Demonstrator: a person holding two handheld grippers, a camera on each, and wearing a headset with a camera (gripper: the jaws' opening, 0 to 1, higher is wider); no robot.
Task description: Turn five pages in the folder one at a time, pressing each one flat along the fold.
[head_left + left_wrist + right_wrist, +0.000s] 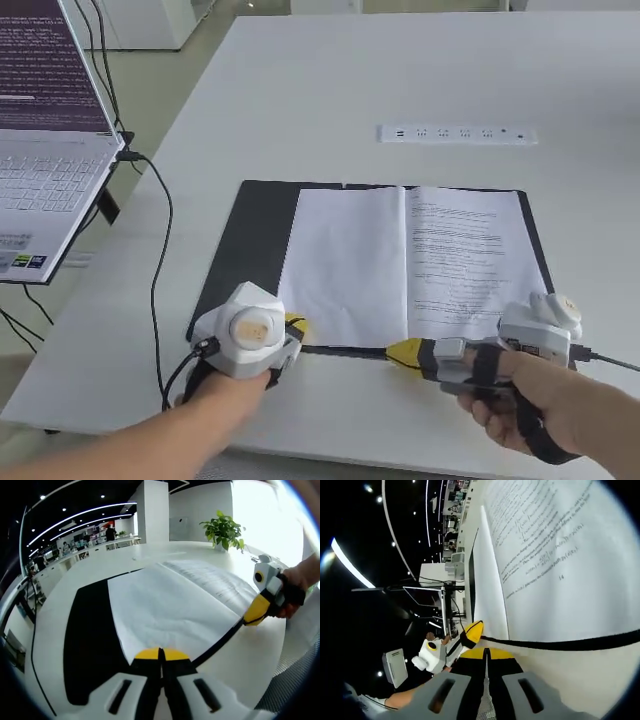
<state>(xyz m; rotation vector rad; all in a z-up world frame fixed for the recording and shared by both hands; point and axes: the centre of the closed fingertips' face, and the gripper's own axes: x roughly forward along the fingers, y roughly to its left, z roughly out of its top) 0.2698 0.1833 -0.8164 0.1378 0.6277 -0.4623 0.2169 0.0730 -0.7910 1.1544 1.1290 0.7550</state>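
Observation:
A black folder (250, 250) lies open on the white table. A blank page (345, 260) lies on its left side and a printed page (465, 250) on its right, both flat. My left gripper (296, 327) is shut, its yellow tips (160, 654) at the blank page's (165, 610) near left corner. My right gripper (400, 352) is also shut, held just in front of the folder's near edge (570, 642) below the fold. Its own view looks across the printed page (560, 555) from low down. Nothing shows between either pair of jaws.
An open laptop (40, 150) stands at the far left, with a black cable (160, 250) trailing past the folder's left side. A white power strip (458, 134) lies beyond the folder. The table's near edge runs just under my hands. A potted plant (223, 530) stands far off.

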